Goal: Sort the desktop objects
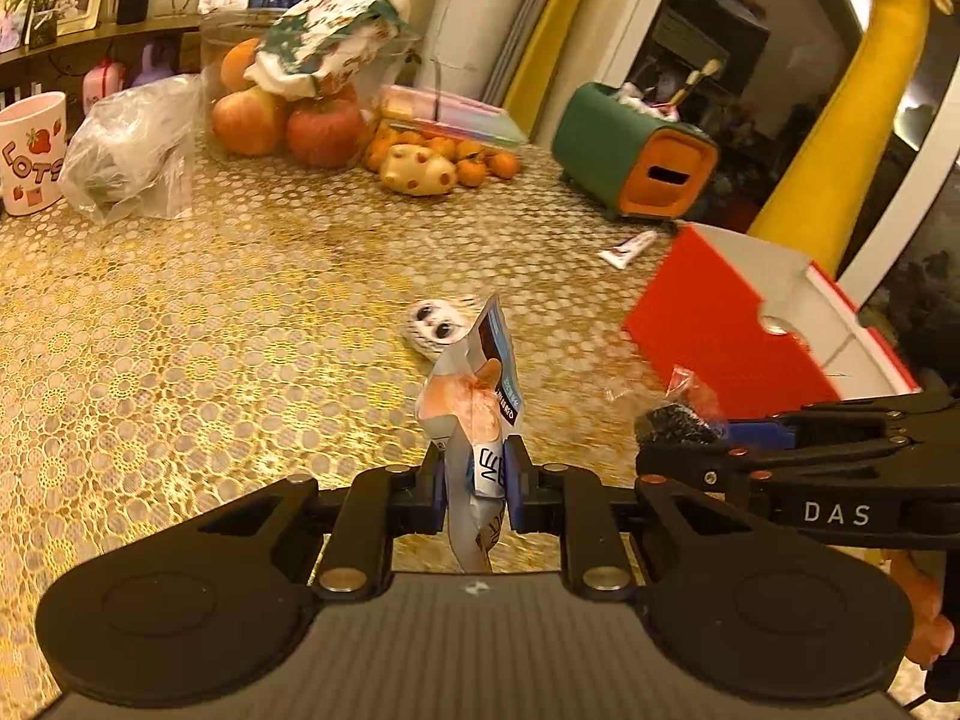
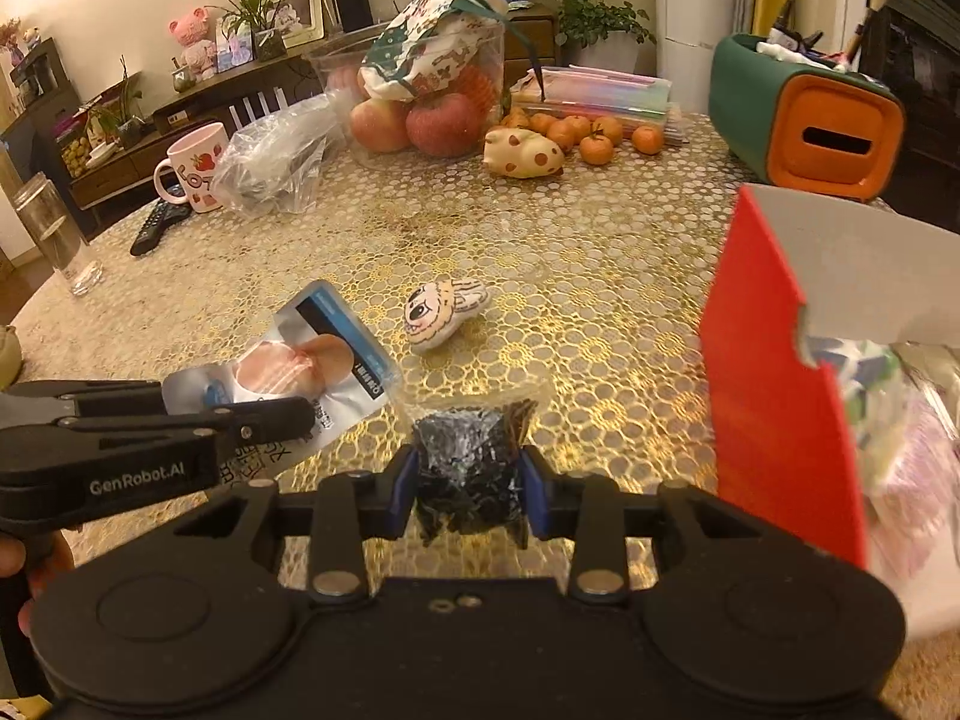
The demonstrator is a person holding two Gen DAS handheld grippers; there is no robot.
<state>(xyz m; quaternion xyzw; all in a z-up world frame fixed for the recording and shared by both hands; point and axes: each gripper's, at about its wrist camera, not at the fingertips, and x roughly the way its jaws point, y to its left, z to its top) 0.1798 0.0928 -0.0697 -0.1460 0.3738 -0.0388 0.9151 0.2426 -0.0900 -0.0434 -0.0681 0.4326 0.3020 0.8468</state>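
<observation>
Up close, the left hand-held gripper [image 1: 474, 474] pinches a silver snack pouch [image 1: 474, 396] above the worktop [image 1: 210, 312], while the right hand-held gripper [image 2: 469, 477] clamps a clear packet of dark bits [image 2: 474, 456]. Beyond them lies a small bunny plush [image 2: 441, 312], with a red box [image 2: 774, 408] to the right and tangerines [image 2: 591, 135] farther back

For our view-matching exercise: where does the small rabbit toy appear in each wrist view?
Left wrist: rabbit toy just right of centre, partly behind the held packet.
Right wrist: rabbit toy near centre, lying clear on the table.
Shared landmark: the red box at right.
</observation>
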